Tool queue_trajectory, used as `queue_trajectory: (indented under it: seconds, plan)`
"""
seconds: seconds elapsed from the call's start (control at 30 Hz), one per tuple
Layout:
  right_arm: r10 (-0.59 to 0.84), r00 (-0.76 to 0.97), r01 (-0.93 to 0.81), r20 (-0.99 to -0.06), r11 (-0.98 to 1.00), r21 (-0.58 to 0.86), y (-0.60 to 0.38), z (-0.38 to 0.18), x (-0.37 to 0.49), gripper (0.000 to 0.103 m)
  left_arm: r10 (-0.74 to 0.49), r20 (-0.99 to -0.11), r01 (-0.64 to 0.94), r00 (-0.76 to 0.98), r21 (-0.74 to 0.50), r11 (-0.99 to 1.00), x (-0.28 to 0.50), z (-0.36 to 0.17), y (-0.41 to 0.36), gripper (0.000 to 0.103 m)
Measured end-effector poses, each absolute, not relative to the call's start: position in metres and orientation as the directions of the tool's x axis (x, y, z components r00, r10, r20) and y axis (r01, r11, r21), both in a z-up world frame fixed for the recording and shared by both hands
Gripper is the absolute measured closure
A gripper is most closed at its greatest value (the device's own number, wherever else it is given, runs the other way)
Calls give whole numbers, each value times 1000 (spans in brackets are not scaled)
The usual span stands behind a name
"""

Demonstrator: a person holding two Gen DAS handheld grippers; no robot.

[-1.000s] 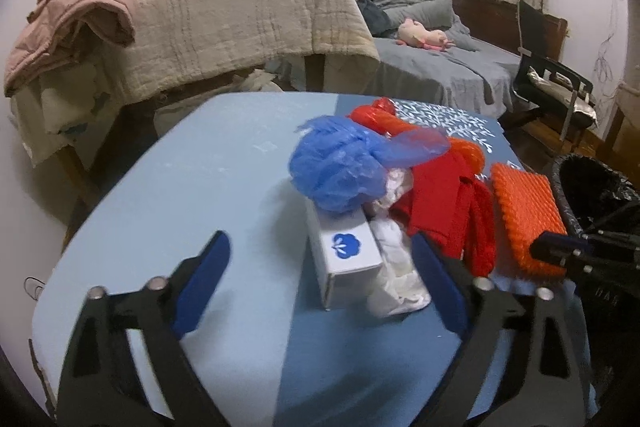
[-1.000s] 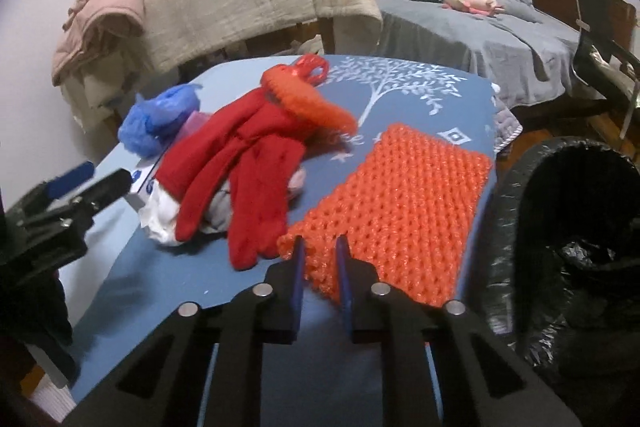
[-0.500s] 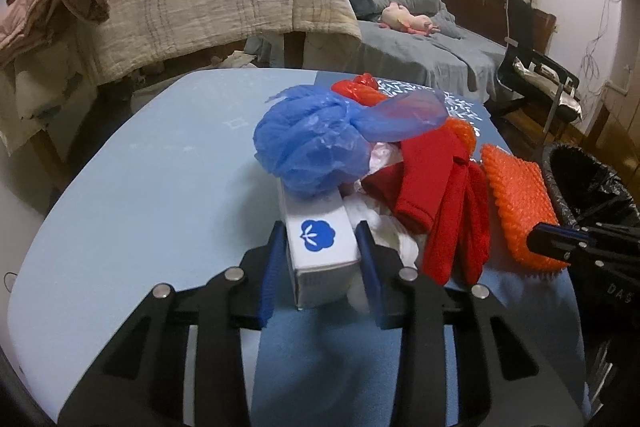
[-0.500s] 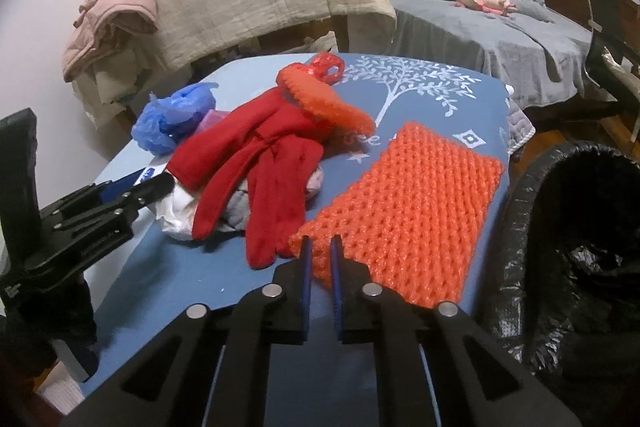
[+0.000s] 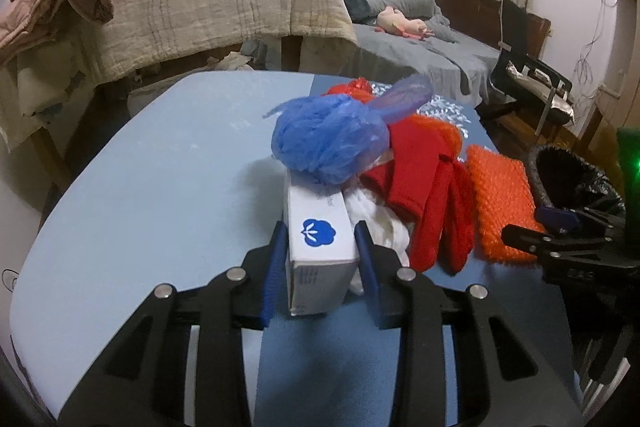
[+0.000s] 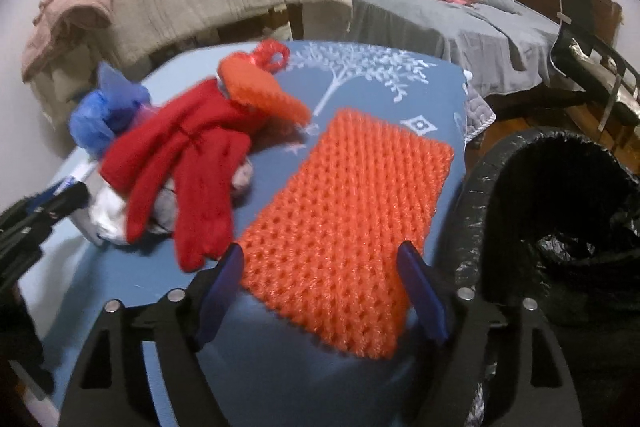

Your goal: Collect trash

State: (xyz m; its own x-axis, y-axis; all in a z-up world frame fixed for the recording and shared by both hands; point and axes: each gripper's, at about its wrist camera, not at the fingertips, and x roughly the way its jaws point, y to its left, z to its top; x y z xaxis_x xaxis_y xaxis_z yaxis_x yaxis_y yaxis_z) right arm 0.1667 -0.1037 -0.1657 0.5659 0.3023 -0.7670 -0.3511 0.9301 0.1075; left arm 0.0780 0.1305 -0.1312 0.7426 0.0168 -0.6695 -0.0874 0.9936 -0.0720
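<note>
The white box point(image 5: 320, 235) with a blue emblem stands on the blue table point(image 5: 160, 203), clamped on both sides by the left gripper point(image 5: 322, 239). A crumpled blue plastic bag point(image 5: 330, 145) rests on the box's far end; red gloves point(image 5: 424, 187) lie just beside it. Beyond the gloves, the right gripper point(image 6: 320, 263) is spread wide around the near end of the orange mesh pad point(image 6: 352, 227), with the black bin point(image 6: 560, 227) beside that pad.

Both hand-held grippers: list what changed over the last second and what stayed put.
The left hand-held gripper went from wide open to shut on the white box, gripping its near end. The right hand-held gripper went from shut to open, its fingers now either side of the near end of the orange mesh pad. The blue plastic bag, red glove and black bin stayed as they were.
</note>
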Motion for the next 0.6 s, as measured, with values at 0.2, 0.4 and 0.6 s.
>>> queue_trajectory:
  seconds: [0.2, 0.4, 0.6]
  plan:
    - [295, 569, -387, -768, 920, 67, -88, -172, 174, 22, 22, -692, -100, 722, -72, 992, 88, -139, 131, 65]
    - [294, 582, -396, -758, 917, 51, -81, -178, 177, 18, 30, -692, -115, 722, -77, 990, 97, -140, 131, 63]
    - [292, 599, -402, -745, 915, 36, -83, -178, 175, 37, 39, -688, -114, 725, -64, 991, 97, -139, 130, 73]
